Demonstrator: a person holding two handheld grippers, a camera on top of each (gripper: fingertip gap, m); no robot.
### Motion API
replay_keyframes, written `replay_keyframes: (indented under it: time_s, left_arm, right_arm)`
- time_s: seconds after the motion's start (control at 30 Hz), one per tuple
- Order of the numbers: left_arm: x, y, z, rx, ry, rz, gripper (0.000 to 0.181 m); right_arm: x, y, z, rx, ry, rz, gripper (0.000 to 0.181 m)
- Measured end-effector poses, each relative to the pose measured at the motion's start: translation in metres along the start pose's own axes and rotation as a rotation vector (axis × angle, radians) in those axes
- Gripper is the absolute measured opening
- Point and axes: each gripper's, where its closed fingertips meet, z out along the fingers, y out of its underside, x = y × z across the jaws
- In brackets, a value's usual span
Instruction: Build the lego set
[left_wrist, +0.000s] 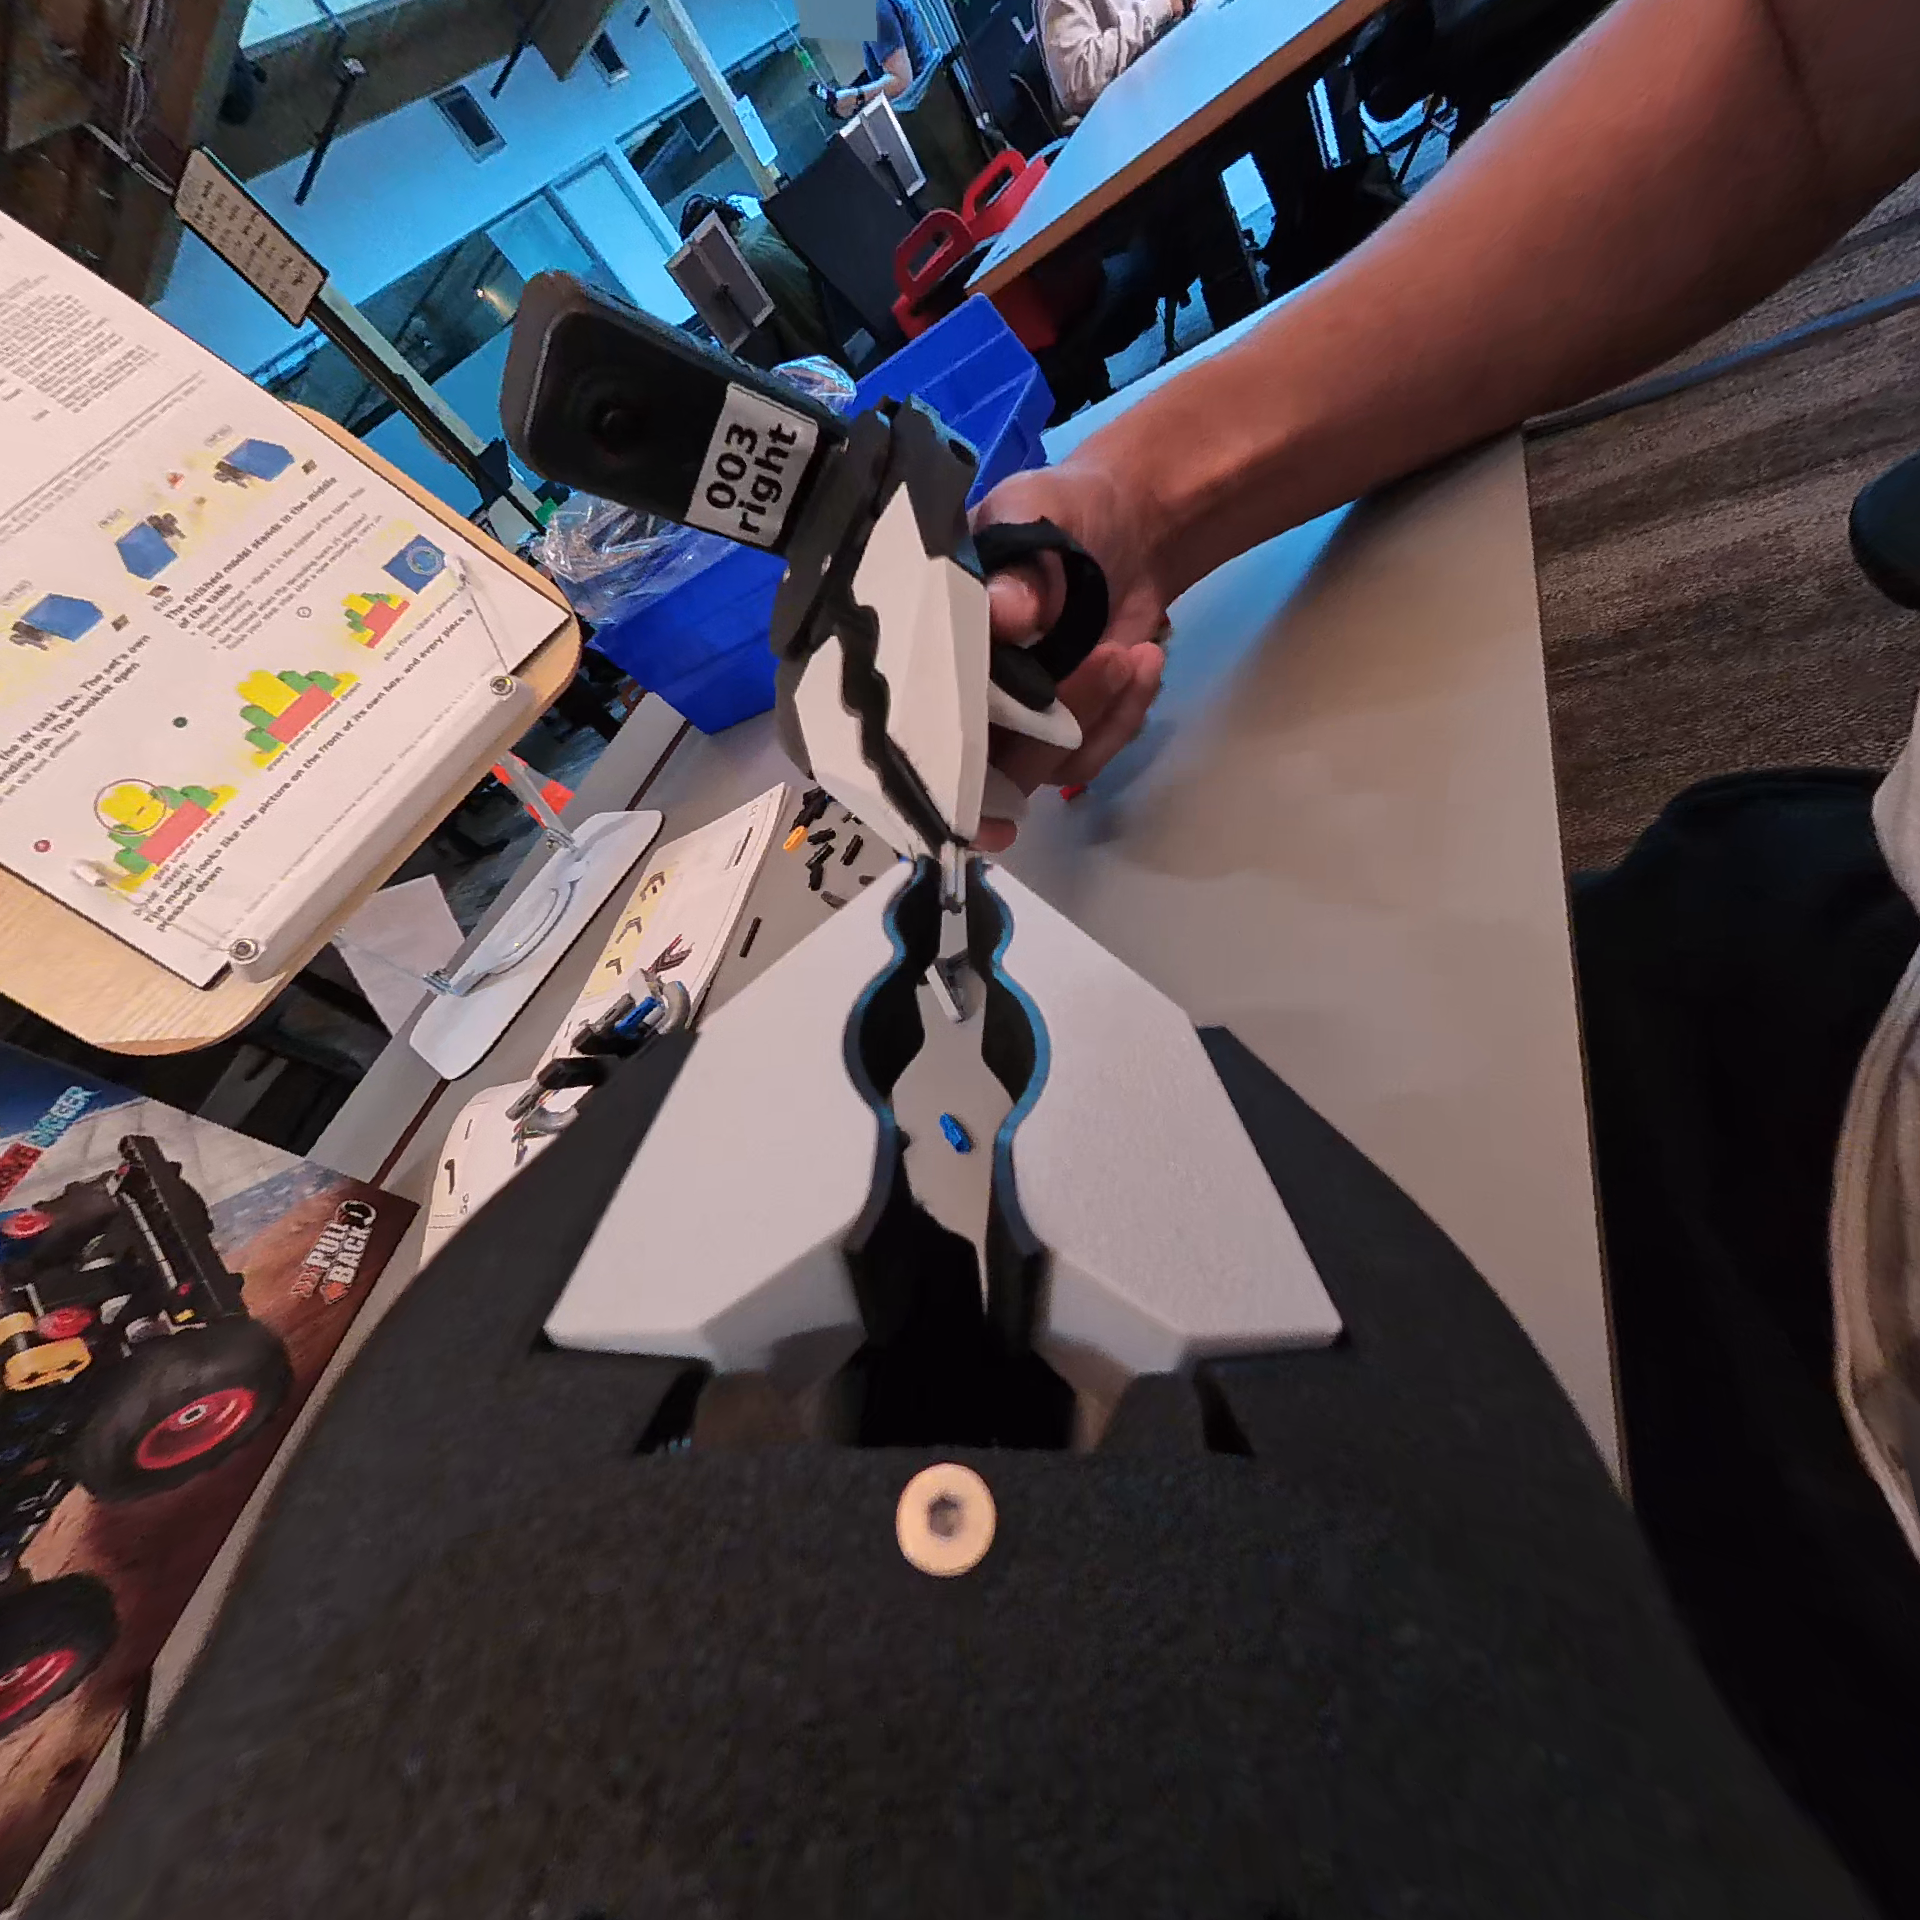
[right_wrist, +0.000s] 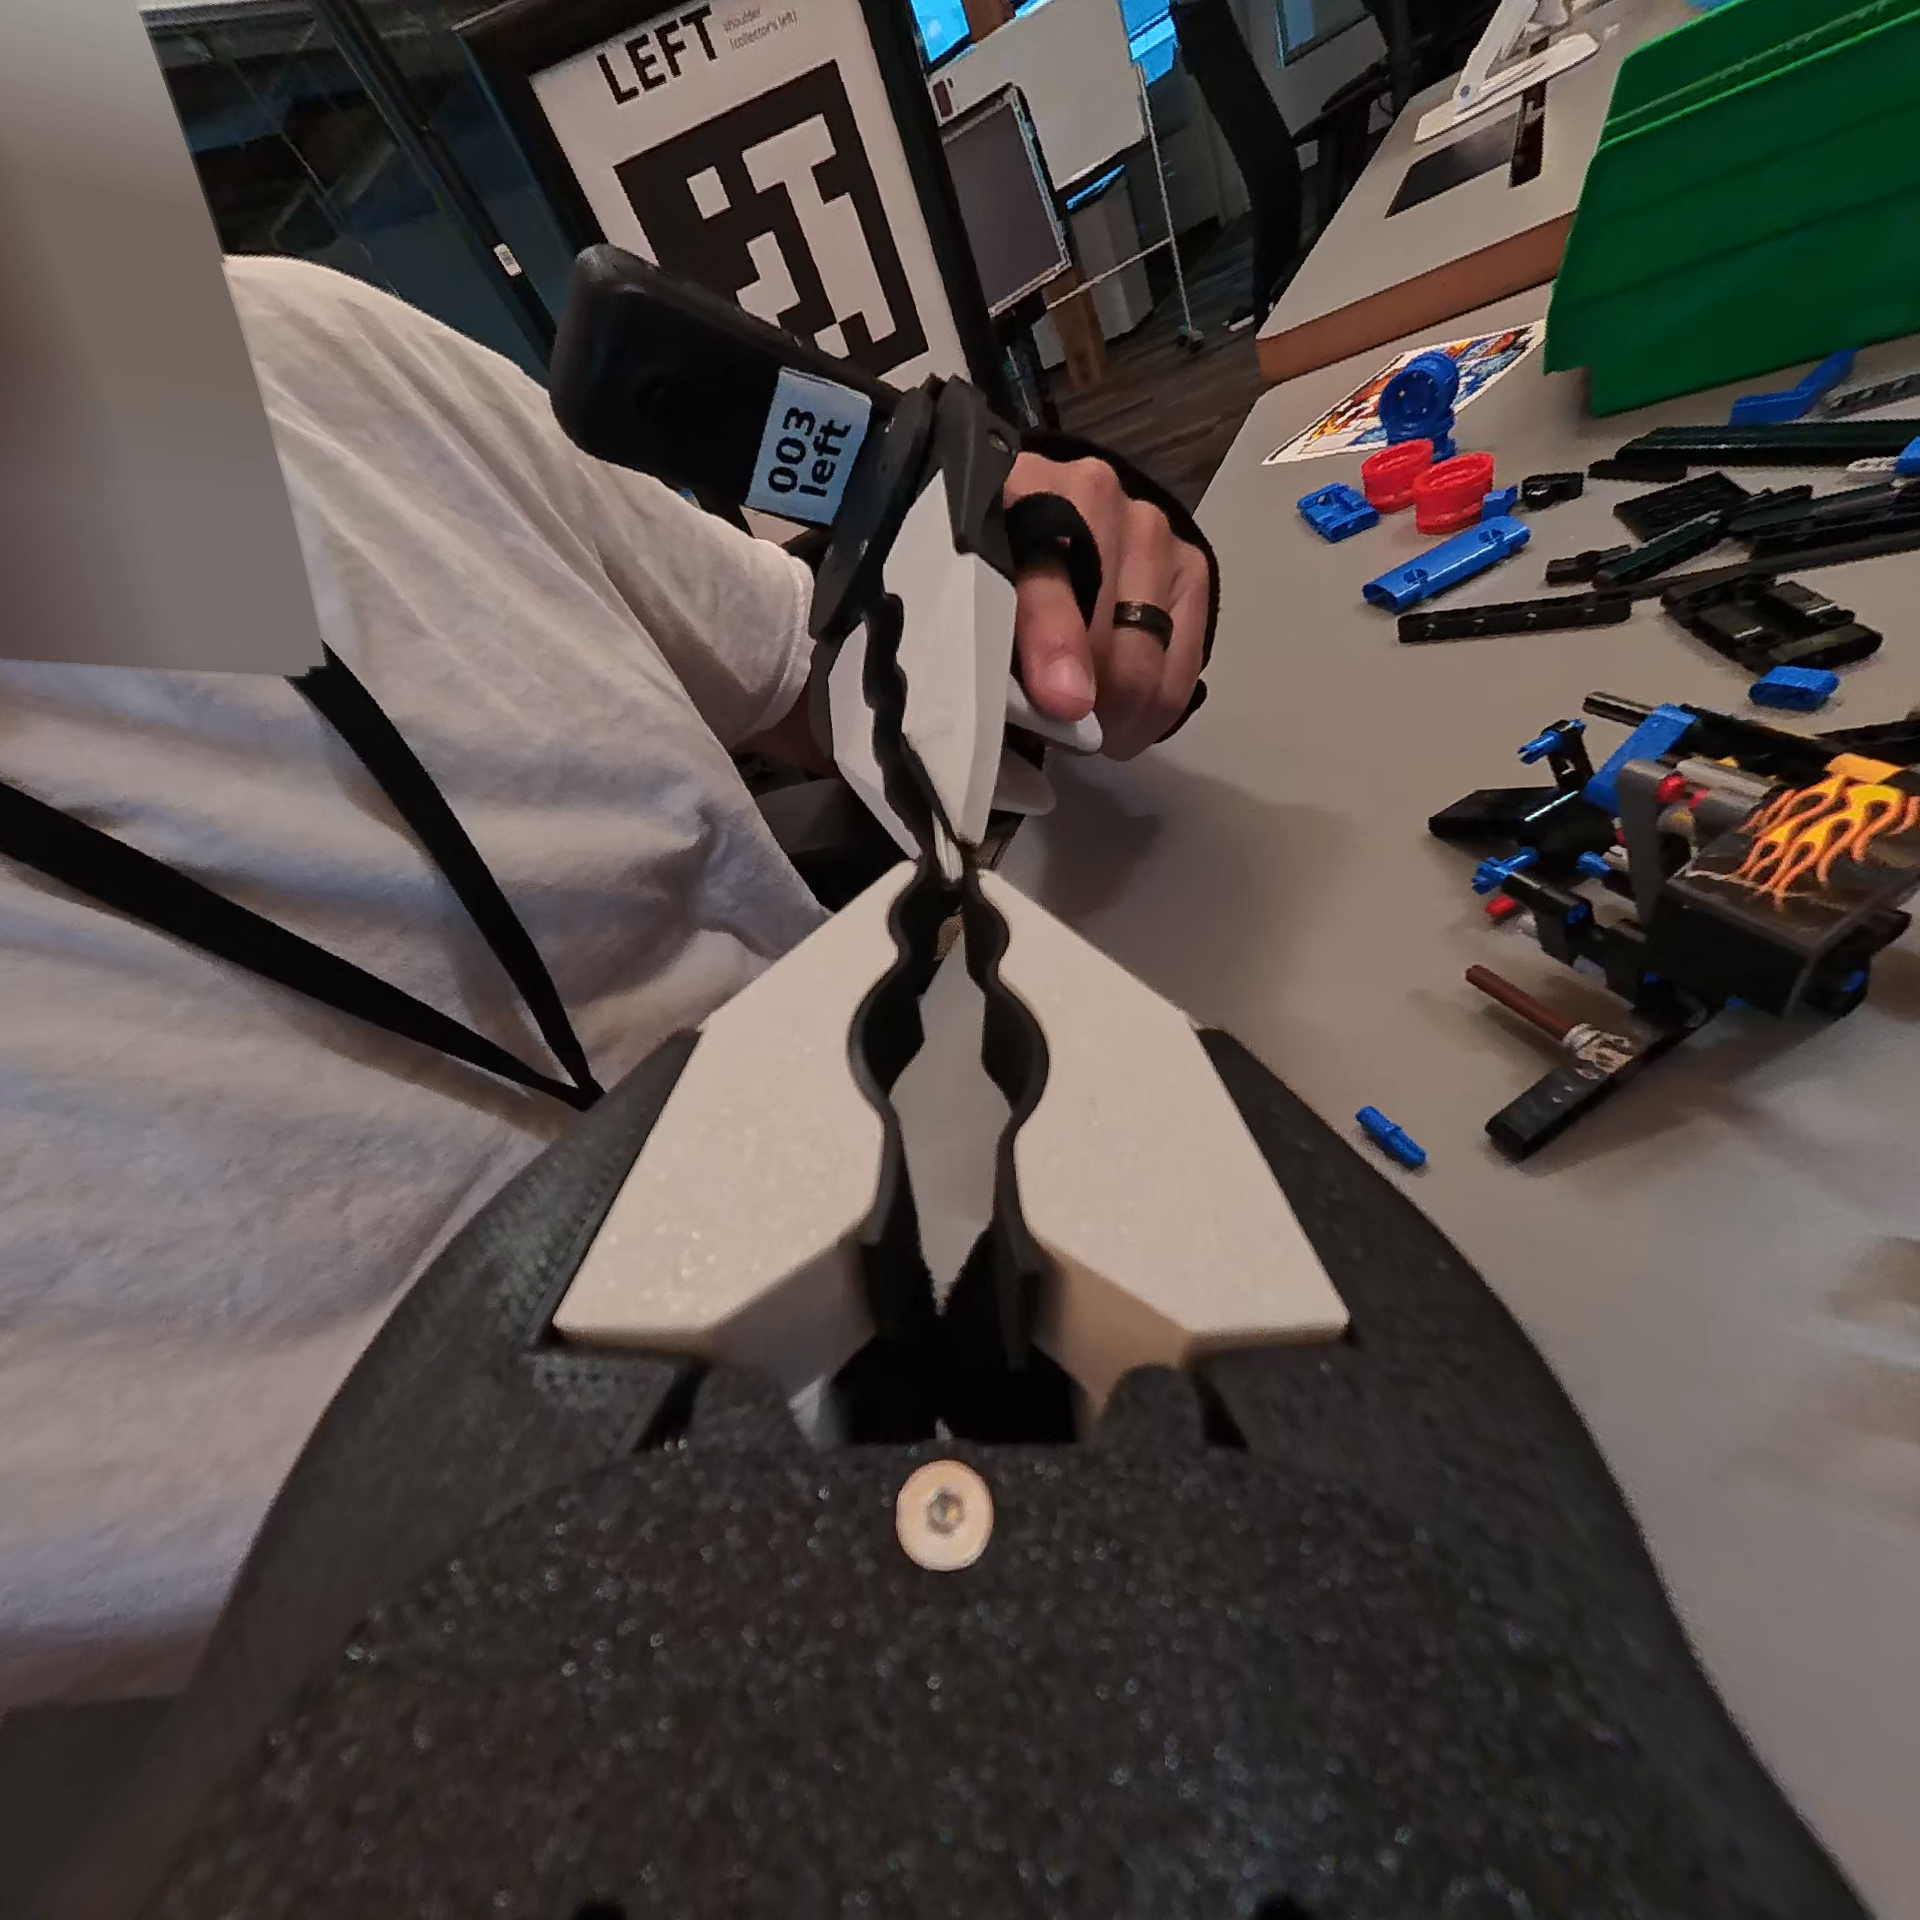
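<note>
A small, thin light-grey lego piece (left_wrist: 954, 982) hangs tip to tip between both grippers: the left gripper (left_wrist: 943, 883) jaws pinch its lower end, the right gripper (right_wrist: 948, 868) jaws its upper end. Right of the right jaws, the half-built black lego truck with flame stickers (right_wrist: 1766, 894) rests on the grey tabletop (right_wrist: 1299, 935), open surface between.

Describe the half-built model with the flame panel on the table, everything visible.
The half-built model lies on the grey table, right of the right gripper, touched by neither gripper. It looks like plastic: mostly black, with a dark panel bearing orange-yellow flames, a grey frame, blue connectors and small red pins. A brown axle and a black beam stick out at its near-left end. No wheels are fitted; red and blue rims lie apart farther back. Its right side is cut off.
</note>
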Motion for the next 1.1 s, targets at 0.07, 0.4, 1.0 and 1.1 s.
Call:
replay_keyframes:
  time_s: [0.07, 0.4, 1.0, 1.1]
  left_arm:
    - [0.0011, -0.0008, -0.0004, 0.005, 0.001, 0.007, 0.002]
    - [0.0012, -0.0053, -0.0011, 0.029, 0.01, -0.011, 0.002]
    - [0.0034, -0.0007, 0.0023, -0.003, 0.01, 0.01, 0.002]
    - [0.0028, -0.002, 0.0021, 0.007, 0.011, -0.006, 0.002]
  right_arm:
    - [-0.0005, 0.0005, 0.0006, -0.003, -0.003, -0.004, 0.002]
    - [-0.0038, -0.0012, 0.0015, 0.016, -0.039, 0.006, 0.002]
    - [-0.0026, 0.0024, 0.0031, -0.002, -0.033, 0.024, 0.002]
    - [-0.0032, 0.0011, 0.0033, 0.005, -0.036, 0.023, 0.002]
